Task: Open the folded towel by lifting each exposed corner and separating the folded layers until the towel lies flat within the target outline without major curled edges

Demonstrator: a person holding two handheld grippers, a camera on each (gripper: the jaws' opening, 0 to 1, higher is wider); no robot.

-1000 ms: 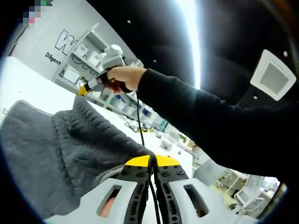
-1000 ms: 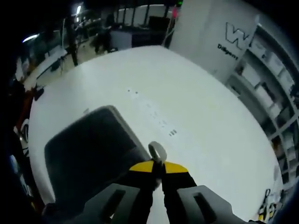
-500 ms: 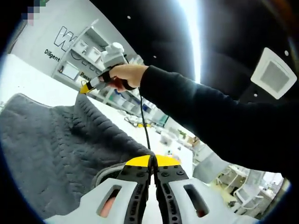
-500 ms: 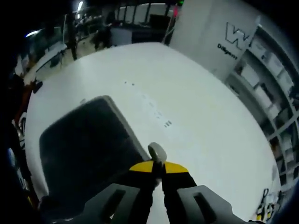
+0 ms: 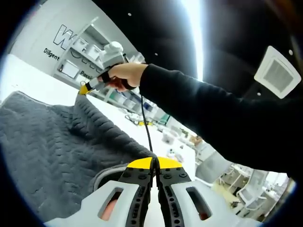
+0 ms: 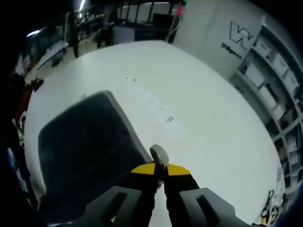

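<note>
The left gripper (image 5: 154, 163) pinches one corner of the grey towel (image 5: 52, 142). The right gripper (image 6: 160, 166) pinches another corner, its jaws pressed together, above the white table (image 6: 199, 118).

Dark grey towel (image 5: 52, 151), thick ribbed knit, paler hemmed border. Lifted off the white surface, stretched between two pinched points: one corner clamped between the closed jaws at the bottom of the left gripper view, another peaked up at the yellow fingertips (image 5: 84, 89) further off. Sagging and creased between them. In the right gripper view, hangs down and left of the fingertips as a dim dark sheet, possibly one layer still doubled, too dark to tell.
</note>
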